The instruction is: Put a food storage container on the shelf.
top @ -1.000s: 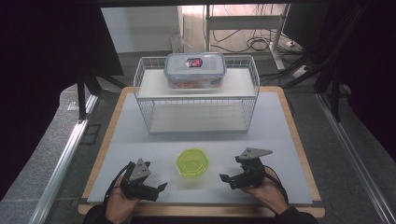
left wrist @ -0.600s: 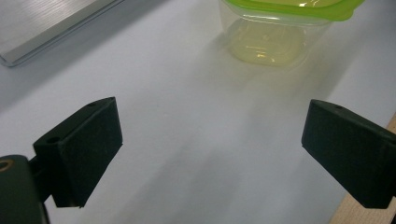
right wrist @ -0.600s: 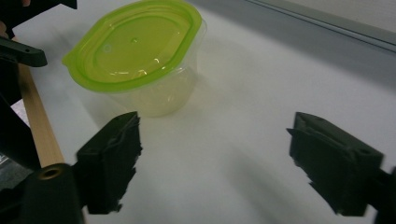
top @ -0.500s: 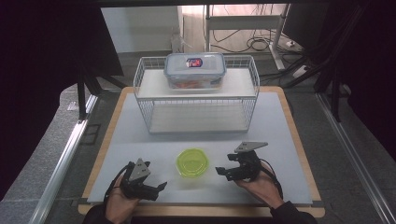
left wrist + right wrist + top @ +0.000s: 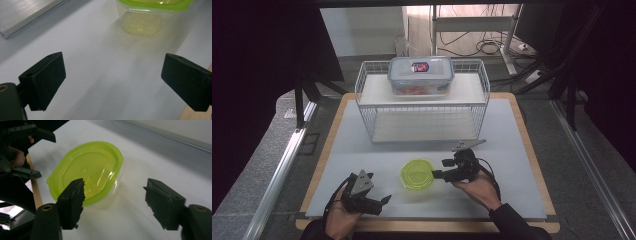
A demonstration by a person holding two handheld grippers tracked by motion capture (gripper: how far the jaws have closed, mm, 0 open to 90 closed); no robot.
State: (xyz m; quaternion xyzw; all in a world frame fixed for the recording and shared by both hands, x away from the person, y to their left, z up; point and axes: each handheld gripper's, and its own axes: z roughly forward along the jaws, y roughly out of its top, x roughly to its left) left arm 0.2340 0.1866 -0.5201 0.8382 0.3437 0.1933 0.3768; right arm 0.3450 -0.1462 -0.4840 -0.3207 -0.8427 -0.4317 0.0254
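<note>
From the high view, a pale mat on a wood-edged table [image 5: 532,150] takes up the middle of the frame. A white wire rack [image 5: 424,100] stands in the upper centre, and on its top shelf sits a clear lidded food box [image 5: 421,75] with a red-and-blue label. In the lower centre a small container with a lime-green lid [image 5: 417,174] rests on the mat, well apart from the rack. The left gripper [image 5: 379,202] lies at the lower left in the person's left hand [image 5: 343,215], its jaws spread and pointing right toward the container, with a gap of bare mat between. The right gripper [image 5: 438,168] sits just right of the container in the right hand [image 5: 477,187], jaws apart with nothing in them, their tips just beside the lid's right edge; whether they touch it cannot be told from here.

In the left gripper view, the two black jaws stand wide apart at the lower left and lower right of the frame, holding nothing, bare mat between them. The green-lidded container [image 5: 150,15] is at the top centre-right, its clear body resting on the mat. A pale metal edge crosses the upper left corner.

In the right gripper view, the jaws are wide open and empty. The container [image 5: 87,172] lies in the centre-left of the frame, the left-hand jaw overlapping its near rim in the picture. The other gripper [image 5: 37,152] and part of a hand show at the upper left
</note>
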